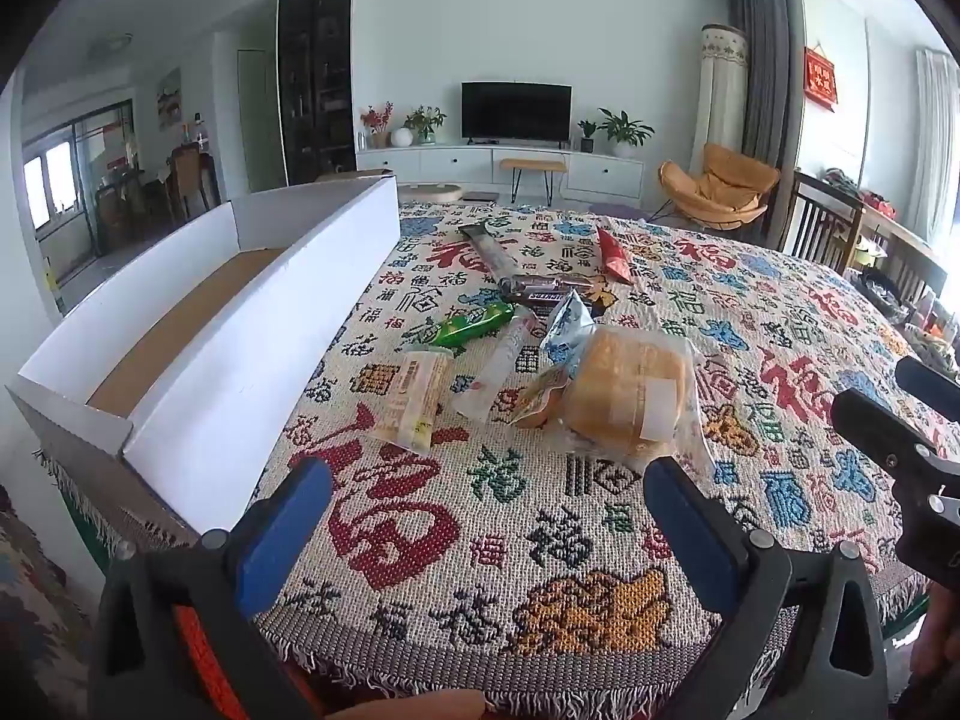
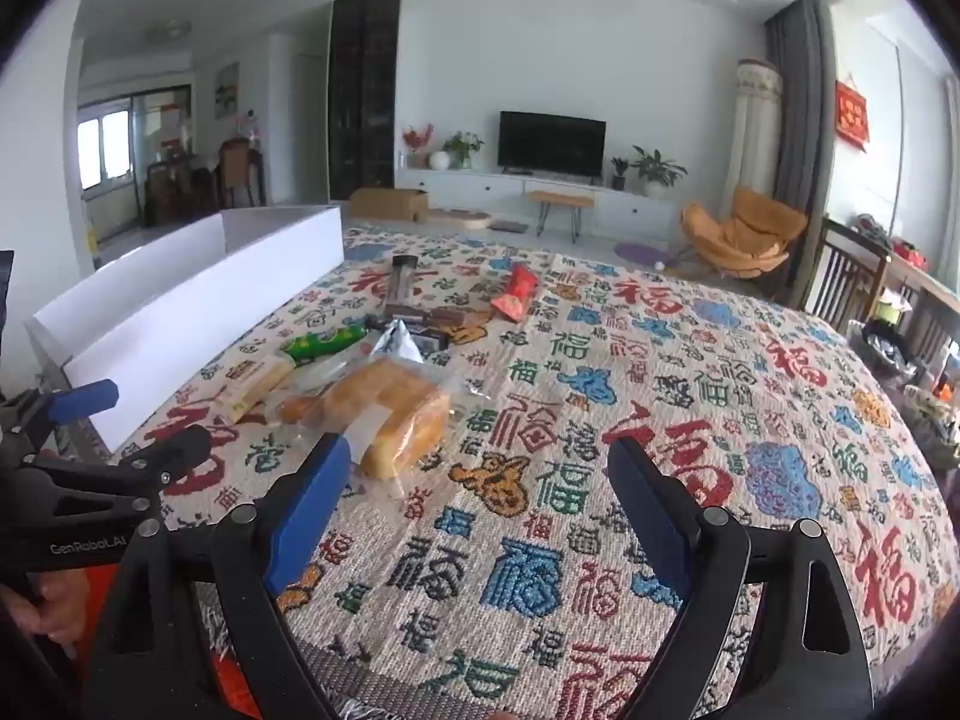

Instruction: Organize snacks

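Both grippers hang low over the near edge of the tabletop (image 1: 780, 324), which wears a woven cloth (image 2: 600, 408) covered in red, blue and green characters. The left gripper (image 1: 480, 480) has its blue-padded fingers (image 1: 282, 534) spread wide, gripping nothing — bare cloth shows between them. Same story on the right gripper (image 2: 480, 462): fingers (image 2: 306, 510) parted, empty, with only patterned cloth in the gap.

Ahead of them sits the snack pile, bunched near the middle of the tabletop. Closest is a clear bag of golden bread (image 1: 624, 396), lying just beyond the left gripper's right fingertip. Beside it to the left lies a pale yellow wrapped cake (image 1: 414, 396), and a clear slim packet (image 1: 498, 366) rests between the two. A green packet (image 1: 474, 324) lies further back, a silver-blue pouch (image 1: 567, 324) leans against the bread bag, and a dark chocolate bar (image 1: 540, 291) sits behind that. Further still — a long dark wrapper (image 1: 489, 252) and a red packet (image 1: 615, 255), well apart from the grippers.

Along the left edge stands a long white cardboard box (image 1: 252, 330), open on top, its brown floor bare in the left wrist view.
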{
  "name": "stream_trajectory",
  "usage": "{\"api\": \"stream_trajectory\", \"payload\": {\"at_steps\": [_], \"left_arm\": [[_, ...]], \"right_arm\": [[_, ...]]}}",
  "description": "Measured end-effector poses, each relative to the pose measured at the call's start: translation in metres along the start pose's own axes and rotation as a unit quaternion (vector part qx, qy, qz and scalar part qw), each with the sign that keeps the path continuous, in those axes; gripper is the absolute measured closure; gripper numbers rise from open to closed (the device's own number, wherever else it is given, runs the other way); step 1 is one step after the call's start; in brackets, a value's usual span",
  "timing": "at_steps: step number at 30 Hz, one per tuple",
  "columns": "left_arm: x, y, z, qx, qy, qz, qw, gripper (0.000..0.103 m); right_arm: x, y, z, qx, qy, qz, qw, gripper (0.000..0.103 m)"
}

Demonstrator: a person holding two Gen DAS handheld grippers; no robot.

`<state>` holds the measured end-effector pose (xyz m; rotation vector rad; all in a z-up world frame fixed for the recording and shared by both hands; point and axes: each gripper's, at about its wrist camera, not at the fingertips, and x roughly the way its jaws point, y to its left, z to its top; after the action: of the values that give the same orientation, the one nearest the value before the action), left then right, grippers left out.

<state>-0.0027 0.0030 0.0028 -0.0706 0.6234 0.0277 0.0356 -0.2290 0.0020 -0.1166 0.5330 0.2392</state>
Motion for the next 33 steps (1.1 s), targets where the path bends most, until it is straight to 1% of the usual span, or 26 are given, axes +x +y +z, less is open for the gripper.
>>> {"api": "stream_trajectory", "payload": {"at_steps": [1,3,4,5,6,9,13,16,18,33], "left_arm": [[-0.002,0.002,0.000,0.000,-0.002,-0.001,1.0000,0.000],[0.001,0.003,-0.004,0.004,0.007,0.005,1.0000,0.000],[0.012,0.000,0.000,0.008,0.025,0.008,0.9996,0.000],[0.017,-0.003,-0.003,0.008,0.027,0.009,0.9996,0.000],[0.016,0.000,-0.007,0.005,0.020,0.009,0.9997,0.000],[0.013,-0.003,-0.004,0.011,0.022,0.016,0.9996,0.000],[0.015,-0.005,-0.005,0.015,0.027,0.021,0.9993,0.000],[0.016,-0.005,-0.005,0.014,0.028,0.021,0.9993,0.000],[0.016,-0.005,-0.006,0.014,0.029,0.021,0.9993,0.000],[0.016,-0.003,-0.007,0.008,0.036,0.017,0.9992,0.000]], "right_arm": [[0.001,0.000,0.000,0.004,0.003,0.001,1.000,0.013],[0.003,0.000,0.000,0.010,0.010,0.002,1.000,0.013],[0.004,0.000,-0.001,0.011,0.013,0.003,1.000,0.013],[0.004,0.002,-0.002,0.001,0.009,0.008,1.000,0.013],[0.004,0.003,-0.002,0.000,0.010,0.009,1.000,0.013],[0.004,0.006,-0.002,-0.002,0.011,0.010,1.000,0.013],[0.005,-0.001,-0.002,0.001,0.011,0.013,1.000,0.013],[0.006,-0.002,-0.002,0.002,0.014,0.013,1.000,0.013],[0.007,0.007,-0.003,-0.004,0.015,0.011,1.000,0.013],[0.005,0.009,-0.003,-0.006,0.013,0.013,1.000,0.013]]}}
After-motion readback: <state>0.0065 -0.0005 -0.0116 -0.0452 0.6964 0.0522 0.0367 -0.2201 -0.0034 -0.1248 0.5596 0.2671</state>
